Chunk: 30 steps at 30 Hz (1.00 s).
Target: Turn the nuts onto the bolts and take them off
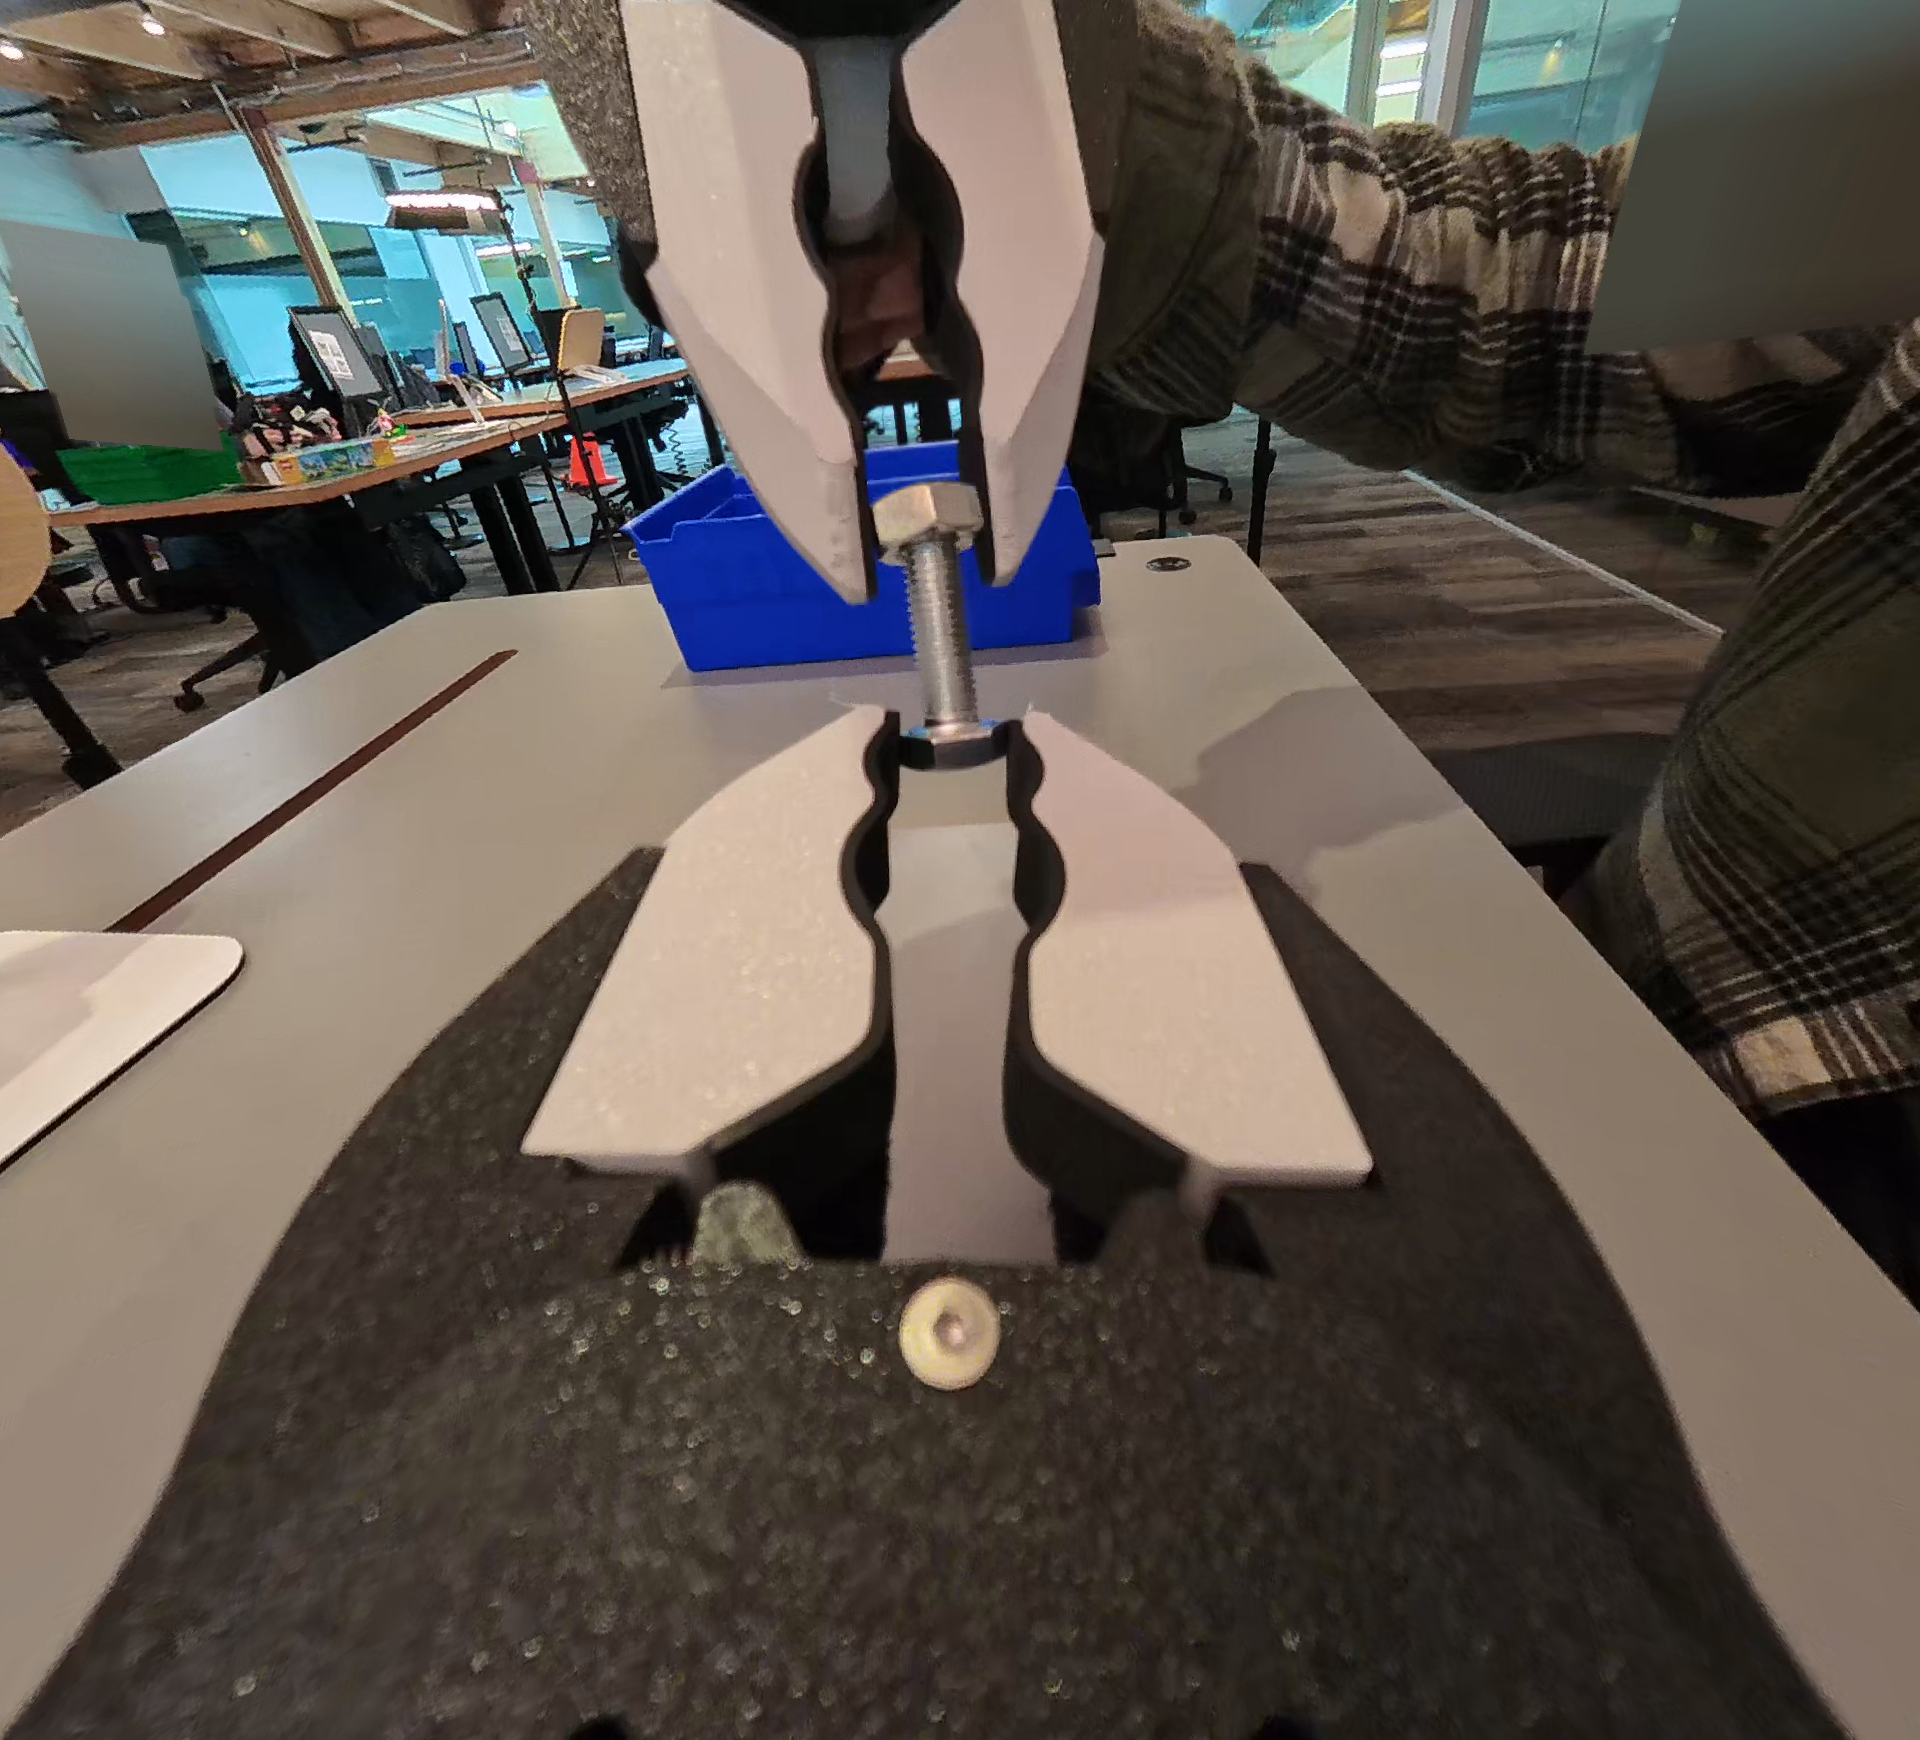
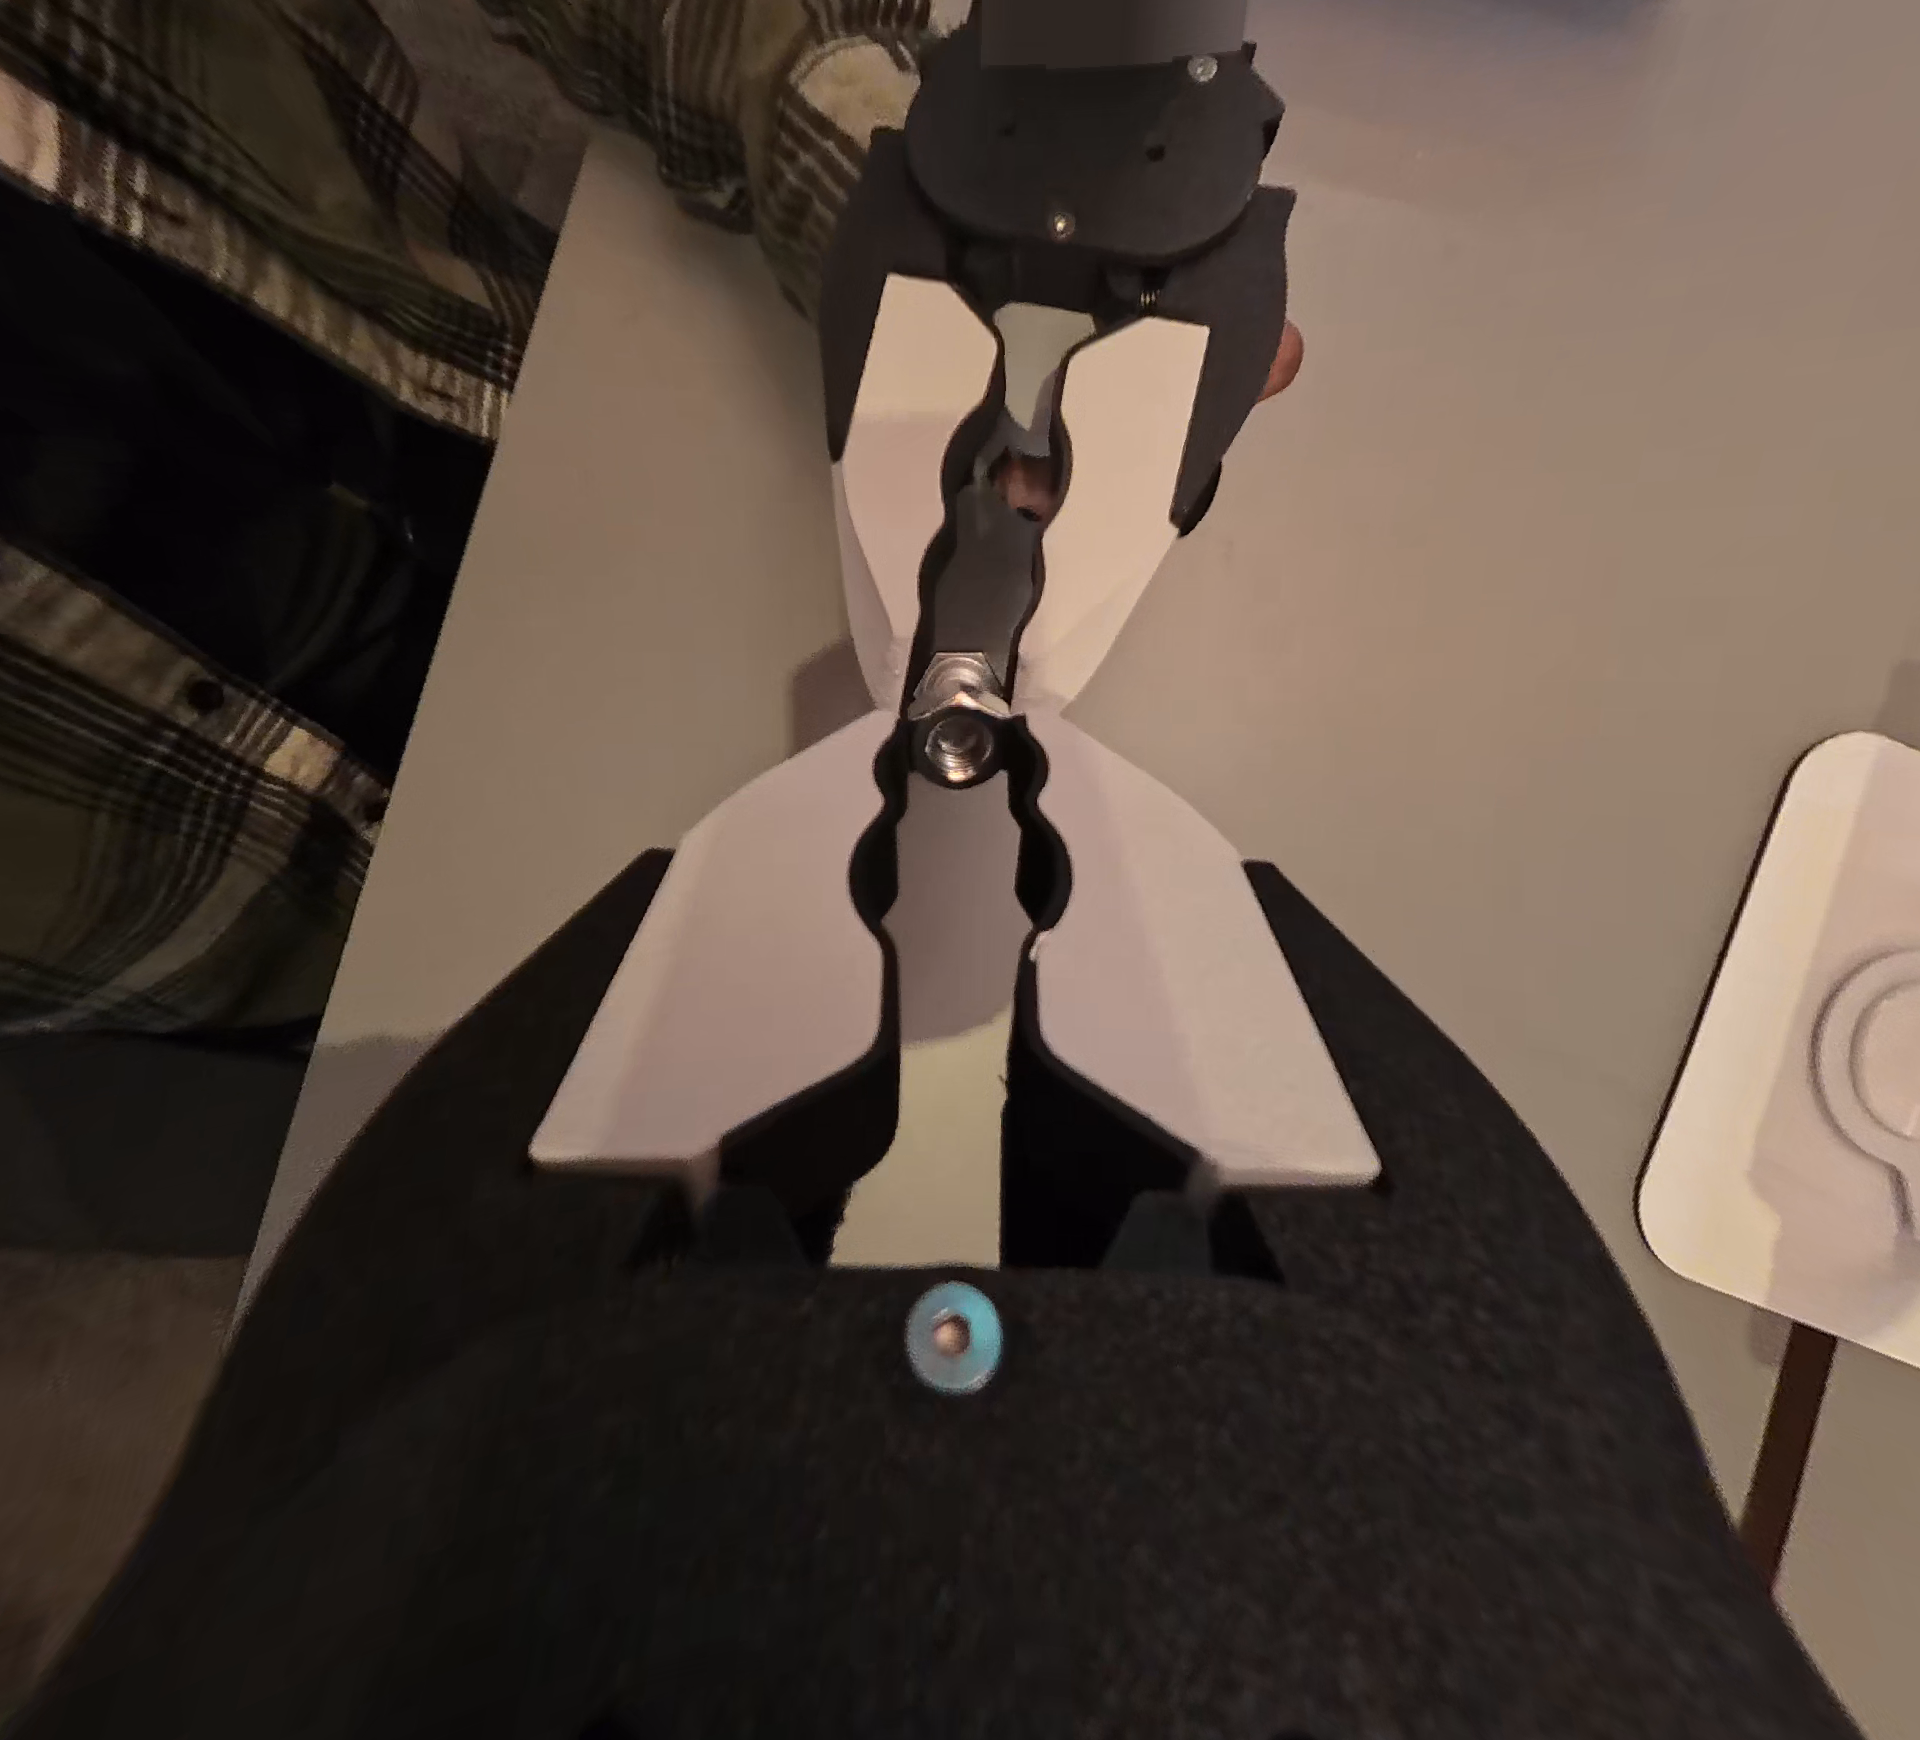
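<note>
Clamped on both ends: left gripper (image 1: 951,740) pinching the bolt (image 1: 943,641) by its hex head, shank standing upright above the grey table (image 1: 416,807); right gripper (image 1: 928,537) coming down from above, tips closed on the nut (image 1: 928,514) sitting at the very top of the thread. Seen from the right wrist view, looking down the shank end-on, with the nut (image 2: 954,748) held between the near tips (image 2: 1023,760). Blue bin (image 1: 748,568) behind, white tray (image 2: 1787,1015) off to the side, a plaid sleeve (image 1: 1403,256) reaching across. Probably only a turn or so engaged, so likely risks: cross-threading if the two axes tilt apart, slipping off the nut's flats under a light pinch, or the bolt head twisting in the lower grip and spoiling the turn. Dropping the nut onto the table also possible once free of the thread.
</note>
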Each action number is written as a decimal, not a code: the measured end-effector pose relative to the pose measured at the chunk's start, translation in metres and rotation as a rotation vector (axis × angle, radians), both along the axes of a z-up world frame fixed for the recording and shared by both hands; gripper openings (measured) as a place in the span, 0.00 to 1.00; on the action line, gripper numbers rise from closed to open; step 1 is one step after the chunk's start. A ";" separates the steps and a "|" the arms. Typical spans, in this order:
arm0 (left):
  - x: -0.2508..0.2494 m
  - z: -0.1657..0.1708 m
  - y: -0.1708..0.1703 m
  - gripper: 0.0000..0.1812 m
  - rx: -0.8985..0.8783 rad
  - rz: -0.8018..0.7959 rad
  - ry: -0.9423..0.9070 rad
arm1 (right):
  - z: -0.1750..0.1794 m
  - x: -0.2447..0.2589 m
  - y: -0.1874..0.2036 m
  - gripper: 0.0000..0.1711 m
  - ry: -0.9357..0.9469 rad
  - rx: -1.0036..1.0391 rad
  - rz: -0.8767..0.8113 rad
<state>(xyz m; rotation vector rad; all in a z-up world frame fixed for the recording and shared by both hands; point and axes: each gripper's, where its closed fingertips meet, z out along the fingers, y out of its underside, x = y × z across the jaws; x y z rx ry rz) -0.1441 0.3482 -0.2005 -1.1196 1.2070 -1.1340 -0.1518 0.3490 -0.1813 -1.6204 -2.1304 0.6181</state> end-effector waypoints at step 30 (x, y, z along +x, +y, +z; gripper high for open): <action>-0.003 0.008 -0.003 0.10 0.005 -0.011 -0.045 | 0.004 -0.005 -0.003 0.06 -0.061 0.013 0.013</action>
